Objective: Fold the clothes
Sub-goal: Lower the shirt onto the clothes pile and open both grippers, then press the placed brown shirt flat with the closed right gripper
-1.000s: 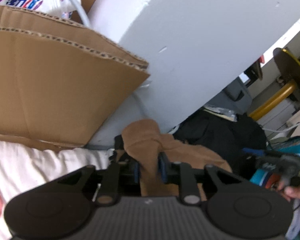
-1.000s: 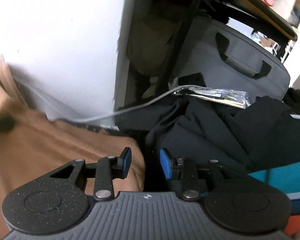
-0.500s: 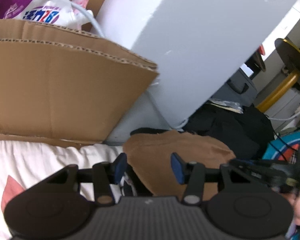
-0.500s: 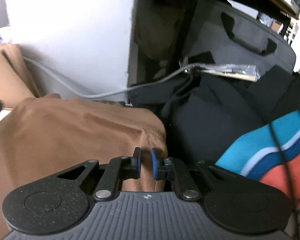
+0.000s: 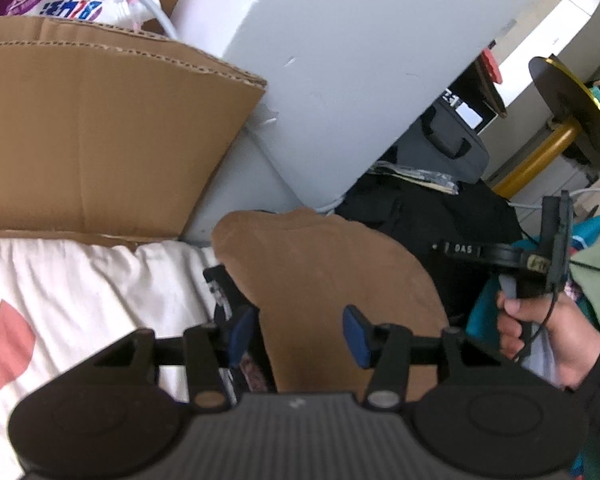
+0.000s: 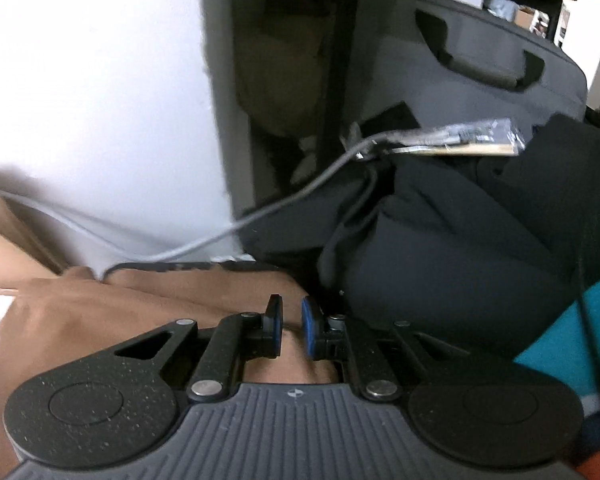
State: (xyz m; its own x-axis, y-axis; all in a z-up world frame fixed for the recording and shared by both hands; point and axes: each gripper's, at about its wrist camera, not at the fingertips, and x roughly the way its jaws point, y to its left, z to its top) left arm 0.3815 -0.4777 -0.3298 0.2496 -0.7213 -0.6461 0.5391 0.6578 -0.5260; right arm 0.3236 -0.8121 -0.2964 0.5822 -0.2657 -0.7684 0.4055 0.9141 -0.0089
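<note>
A brown garment (image 5: 320, 264) lies in a rounded fold on the white bedsheet (image 5: 80, 288). My left gripper (image 5: 299, 332) hovers over its near part with the jaws opening, the cloth under the gap and neither pad pressing on it. In the right wrist view the same brown garment (image 6: 140, 312) fills the lower left. My right gripper (image 6: 291, 326) is shut on a pinch of its right edge, with brown cloth showing between the blue pads. A person's hand (image 5: 540, 340) holds that gripper's handle at the right of the left wrist view.
A cardboard box (image 5: 100, 140) and a white panel (image 5: 360, 60) stand right behind the garment. To the right lie a pile of black clothes (image 6: 460, 248), a grey bag (image 6: 480, 52), a grey cable (image 6: 300, 196) and teal striped cloth (image 6: 560, 320).
My left gripper let go of the bunched brown cloth and opened wide; the garment now lies flatter. My right gripper closed on the garment's right edge and sank lower.
</note>
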